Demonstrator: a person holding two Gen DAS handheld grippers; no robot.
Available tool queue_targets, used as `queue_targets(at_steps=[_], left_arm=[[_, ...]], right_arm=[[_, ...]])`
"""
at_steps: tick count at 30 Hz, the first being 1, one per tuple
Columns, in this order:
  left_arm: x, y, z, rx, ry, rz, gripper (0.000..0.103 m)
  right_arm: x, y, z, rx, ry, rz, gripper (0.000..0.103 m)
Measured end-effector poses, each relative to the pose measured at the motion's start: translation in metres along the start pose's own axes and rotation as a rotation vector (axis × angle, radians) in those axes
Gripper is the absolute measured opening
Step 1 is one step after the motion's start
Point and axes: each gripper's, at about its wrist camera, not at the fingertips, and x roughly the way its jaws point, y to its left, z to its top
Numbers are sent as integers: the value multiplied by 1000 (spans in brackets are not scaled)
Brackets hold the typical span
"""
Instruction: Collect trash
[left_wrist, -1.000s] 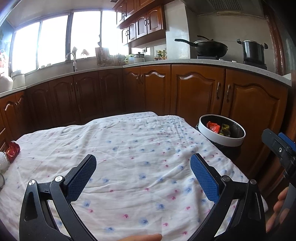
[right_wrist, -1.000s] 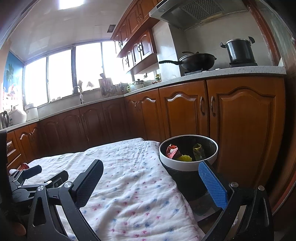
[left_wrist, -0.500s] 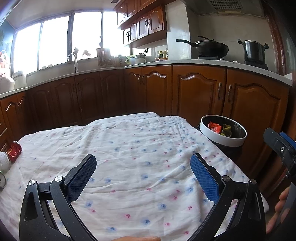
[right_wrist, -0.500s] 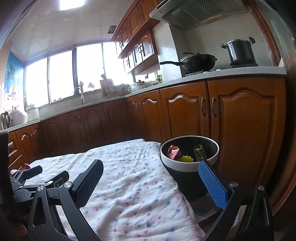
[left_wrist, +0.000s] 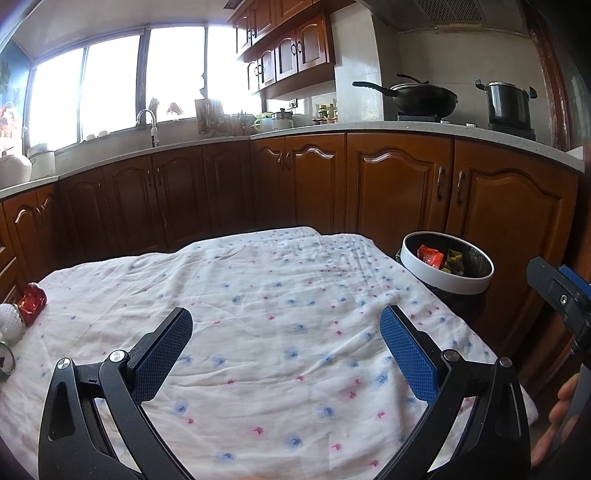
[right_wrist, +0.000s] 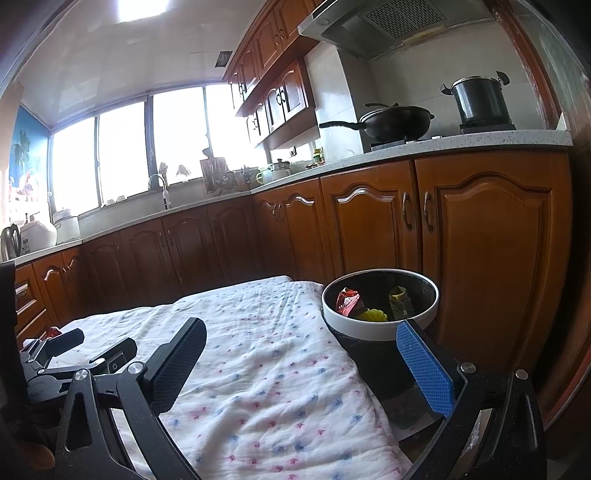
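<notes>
Kitchen with wooden cabinets (left_wrist: 395, 184) around a table under a white flowered cloth (left_wrist: 280, 295). Nearest: left gripper (left_wrist: 286, 345), jaws wide apart, nothing between them, hovering over bare cloth. Right gripper (right_wrist: 301, 363) likewise spread and empty, held at the table's right edge beside the bin. Cloth middle is bare of litter. At the far left edge a red wrapper (left_wrist: 32, 301) lies touching a white dimpled ball (left_wrist: 10, 320); whether the ball counts as trash is unclear. Off the right edge, a white-rimmed bin (right_wrist: 380, 330) stands below table level, holding a red wrapper plus yellow and green scraps. Judgement: collecting mostly done; the red wrapper on the left remains, nearer the left gripper. Counter behind carries wok (right_wrist: 395, 123) and pot (right_wrist: 480, 98).
</notes>
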Motion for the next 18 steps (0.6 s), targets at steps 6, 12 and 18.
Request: queue_targets(at_steps=[6, 12, 18], left_arm=[[-2, 0, 1, -1, -3, 0, 103], [-3, -1, 1, -1, -2, 1, 103], [-3, -1, 1, -2, -3, 2, 103]], right_arm=[[0, 0, 0, -1, 0, -1, 103], [0, 1, 0, 0, -1, 0, 103], [0, 1, 0, 2, 0, 0, 103]])
